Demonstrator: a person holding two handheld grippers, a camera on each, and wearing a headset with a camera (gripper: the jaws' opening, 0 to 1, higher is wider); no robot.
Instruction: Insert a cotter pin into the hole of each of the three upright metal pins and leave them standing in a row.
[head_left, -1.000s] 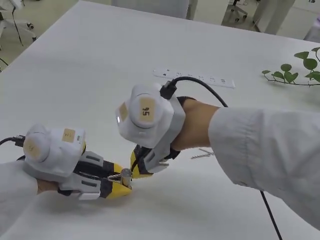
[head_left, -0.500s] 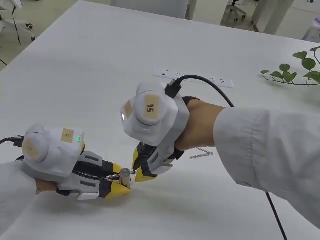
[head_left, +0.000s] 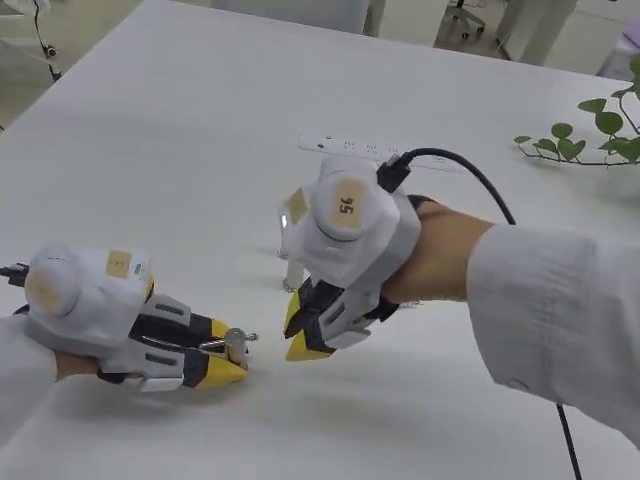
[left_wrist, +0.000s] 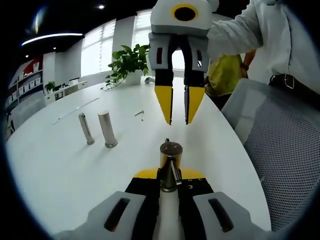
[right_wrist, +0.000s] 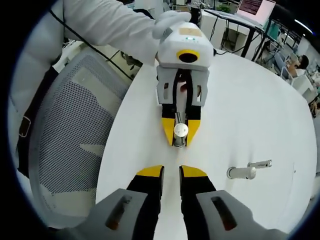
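At the near edge of the counter, left tool is clamped on pin A. The pin lies roughly level along the jaw axis, with its free end facing the right tool. Cotter sits crosswise through pin A near that end, a thin tip poking out on one side.

Right tool: jaws a little apart, nothing between them. Yellow tips are aimed at pin A's end, near it but not touching.

Left gripper view: pin B and pin C stand upright on the counter, just beside each other and not touching, off to one side of both tools. Can't tell whether either has a cotter in it — too small. A loose cotter lies flat on the counter beyond them.

Right gripper view: left tool faces the camera head-on, pin A's round end showing between its yellow tips.

Power strip lies flat across the counter behind the right tool. Plant trails onto the counter at the far right, well apart from the work.
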